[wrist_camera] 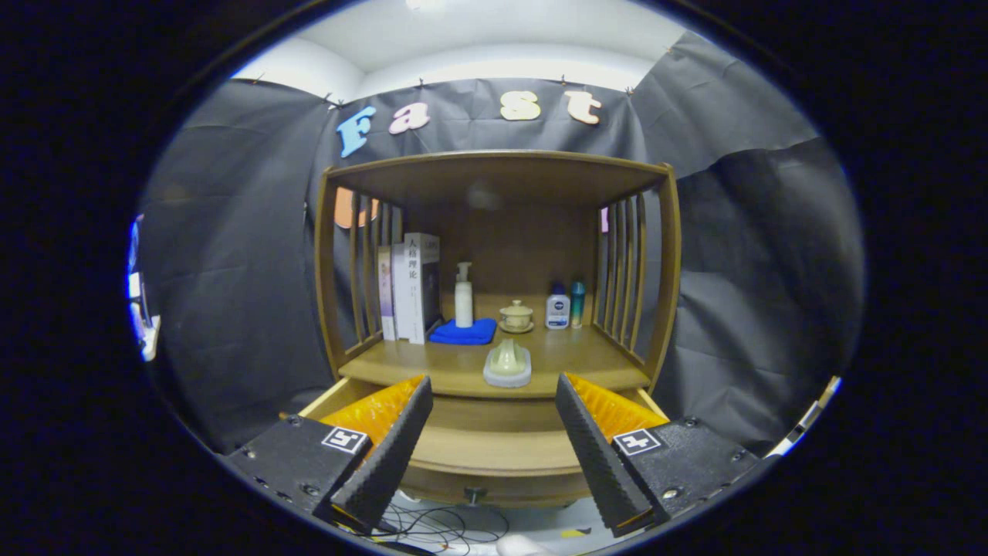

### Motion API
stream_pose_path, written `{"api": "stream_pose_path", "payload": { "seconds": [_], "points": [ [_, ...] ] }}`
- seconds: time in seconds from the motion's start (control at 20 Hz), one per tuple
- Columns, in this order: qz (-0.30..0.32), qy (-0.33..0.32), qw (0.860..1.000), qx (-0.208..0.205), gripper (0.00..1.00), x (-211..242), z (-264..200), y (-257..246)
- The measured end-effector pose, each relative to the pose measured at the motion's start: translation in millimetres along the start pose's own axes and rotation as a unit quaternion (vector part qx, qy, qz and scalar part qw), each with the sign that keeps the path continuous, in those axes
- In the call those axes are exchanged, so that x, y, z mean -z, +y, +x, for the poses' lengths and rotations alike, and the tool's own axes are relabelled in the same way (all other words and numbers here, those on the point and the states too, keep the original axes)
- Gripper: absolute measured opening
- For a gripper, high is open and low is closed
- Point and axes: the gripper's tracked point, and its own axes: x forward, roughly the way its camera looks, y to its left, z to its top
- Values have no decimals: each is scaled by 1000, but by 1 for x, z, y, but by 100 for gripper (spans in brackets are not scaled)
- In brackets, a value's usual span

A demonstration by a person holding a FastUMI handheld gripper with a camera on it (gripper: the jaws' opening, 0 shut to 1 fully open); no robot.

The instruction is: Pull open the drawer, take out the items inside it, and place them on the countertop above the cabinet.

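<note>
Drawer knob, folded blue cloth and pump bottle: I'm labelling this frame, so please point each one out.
drawer knob [475, 492]: gripper view, on the knob's front face.
blue cloth [463, 333]: gripper view, middle of its folded top.
pump bottle [463, 303]: gripper view, on its white body.

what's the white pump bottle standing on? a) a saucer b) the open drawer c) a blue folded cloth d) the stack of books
c: the white pump bottle stands on the blue folded cloth on the wooden countertop, right beside the upright books; the gripper has its jaws open, holding nothing.
</note>
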Motion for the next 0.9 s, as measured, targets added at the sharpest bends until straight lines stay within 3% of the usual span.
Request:
{"api": "stream_pose_path", "payload": {
  "seconds": [0.1,0.4,0.9],
  "points": [
    [-1,-9,1000,17,100,21,-10,-5],
    [-2,29,999,14,100,93,-15,2],
    [9,85,996,6,100,169,28,27]
  ]
}}
